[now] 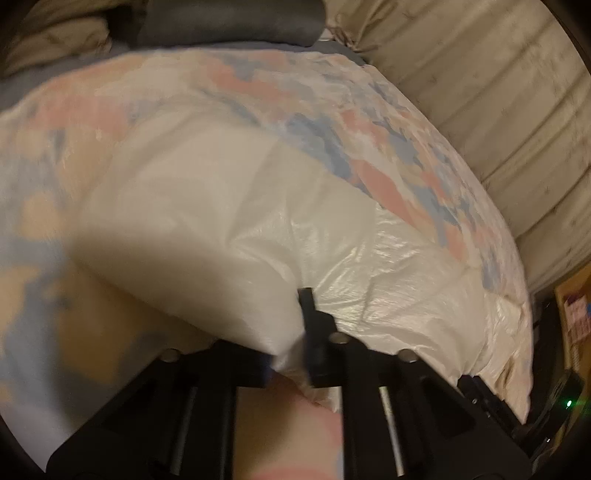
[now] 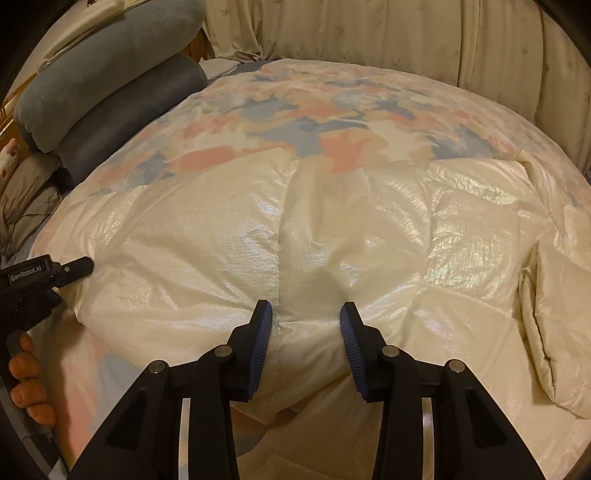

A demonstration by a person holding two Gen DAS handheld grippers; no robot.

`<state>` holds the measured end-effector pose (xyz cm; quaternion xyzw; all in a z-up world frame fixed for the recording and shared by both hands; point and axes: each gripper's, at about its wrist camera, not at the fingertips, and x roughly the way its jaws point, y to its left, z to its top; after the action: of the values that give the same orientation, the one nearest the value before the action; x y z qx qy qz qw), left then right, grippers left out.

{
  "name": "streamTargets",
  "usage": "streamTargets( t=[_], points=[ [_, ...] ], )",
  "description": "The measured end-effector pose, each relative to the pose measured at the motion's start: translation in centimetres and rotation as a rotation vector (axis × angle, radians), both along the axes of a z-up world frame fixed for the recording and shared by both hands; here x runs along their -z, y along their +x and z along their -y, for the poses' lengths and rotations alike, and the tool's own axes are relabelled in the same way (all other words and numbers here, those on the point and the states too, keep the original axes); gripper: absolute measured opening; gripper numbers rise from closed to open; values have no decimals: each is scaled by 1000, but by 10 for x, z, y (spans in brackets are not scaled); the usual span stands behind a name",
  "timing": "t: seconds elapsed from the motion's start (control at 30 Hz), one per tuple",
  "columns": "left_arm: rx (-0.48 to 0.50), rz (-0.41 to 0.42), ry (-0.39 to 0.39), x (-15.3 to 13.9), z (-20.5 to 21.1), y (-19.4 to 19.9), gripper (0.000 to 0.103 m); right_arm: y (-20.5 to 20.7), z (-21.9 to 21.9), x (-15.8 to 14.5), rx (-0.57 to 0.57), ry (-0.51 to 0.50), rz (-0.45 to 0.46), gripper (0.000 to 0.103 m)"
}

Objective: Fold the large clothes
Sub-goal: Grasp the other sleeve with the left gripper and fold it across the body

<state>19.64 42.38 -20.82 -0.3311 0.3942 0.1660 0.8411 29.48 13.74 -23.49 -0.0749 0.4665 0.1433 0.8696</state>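
Note:
A big puffy quilt (image 2: 332, 122) lies spread over the bed, with a pink and blue flower print on top. Its shiny cream underside (image 2: 184, 258) is turned over onto the print as a thick fold. My right gripper (image 2: 306, 310) has a bulge of that cream fold between its blue pads (image 2: 258, 350), which press into it on both sides. In the left wrist view my left gripper (image 1: 299, 295) is shut on the cream edge (image 1: 288, 354), and the cloth hides one finger. The right wrist view shows the left gripper (image 2: 79, 266) at the fold's left end, held by a hand (image 2: 29, 384).
Blue-grey bolster pillows (image 2: 110, 81) are stacked at the bed's far left. Pale curtains (image 2: 369, 29) hang behind the bed and along its right side. A loose cream flap (image 2: 554, 332) bunches at the right. A dark device with a green light (image 1: 569, 402) sits at the lower right.

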Motion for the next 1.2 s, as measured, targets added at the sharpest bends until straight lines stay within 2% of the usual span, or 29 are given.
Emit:
streamTargets(
  t=[0.2,0.3,0.53,0.67,0.8,0.9,1.0,1.1,1.2],
  points=[
    [55,-12,202,-54,27,1,2,-6,1,-1,-6,-11,4,39],
    [118,-6,311,-97,50,0,2,-9,3,-3,-7,-1,0,39],
    [226,57,484,-191,114,-12,2,-30,22,-35,-5,98,-18,39],
    [296,115,545,-237,166,-16,2,-53,58,-70,13,151,14,39],
    [401,192,580,-273,244,-14,2,-79,119,-101,86,207,56,39],
    [498,241,577,-285,309,-5,2,-98,179,-117,172,237,85,39],
    [600,271,567,-281,378,4,2,-122,248,-131,285,233,130,39],
    [686,280,544,-262,440,15,2,-141,308,-138,385,215,161,39],
    [771,245,504,-218,499,29,2,-159,366,-135,481,204,165,39]
  ],
)
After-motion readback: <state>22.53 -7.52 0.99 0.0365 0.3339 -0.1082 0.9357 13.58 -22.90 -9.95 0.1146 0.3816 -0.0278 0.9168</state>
